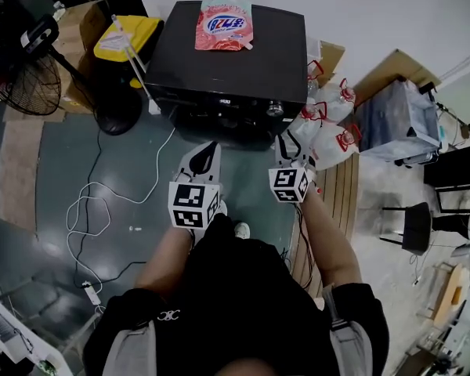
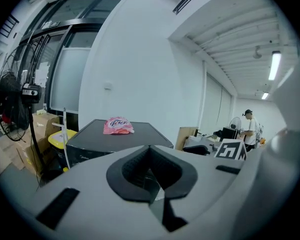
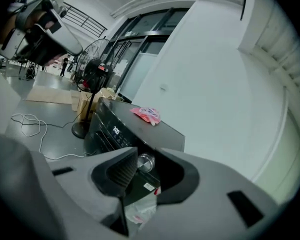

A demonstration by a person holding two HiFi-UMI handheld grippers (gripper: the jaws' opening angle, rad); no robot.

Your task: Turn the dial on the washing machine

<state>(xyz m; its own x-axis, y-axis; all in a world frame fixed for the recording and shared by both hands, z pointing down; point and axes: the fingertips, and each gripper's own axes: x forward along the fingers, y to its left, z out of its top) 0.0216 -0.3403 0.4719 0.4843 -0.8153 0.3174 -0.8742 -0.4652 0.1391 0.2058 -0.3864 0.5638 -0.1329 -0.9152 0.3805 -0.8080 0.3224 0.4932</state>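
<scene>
- The dial [image 3: 145, 161] sat at the right end of the washer's [image 1: 235, 65] front panel, untouched. Turning had not begun.
- The right gripper [image 1: 286, 141] stood short of the dial, jaws slightly apart and empty, with the dial showing through the gap.
- The left gripper [image 1: 207, 157] was closed on nothing, apart from the washer.
- Remaining, by judgement: reach, clamp the dial, rotate.
- Count: one washer, one dial, two grippers, one pink pouch [image 1: 224, 23] on the lid, one fan [image 1: 27, 84].

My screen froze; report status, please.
Left gripper shut, empty. Right gripper open, short of round silver dial on black washing machine. Nothing in the way.
</scene>
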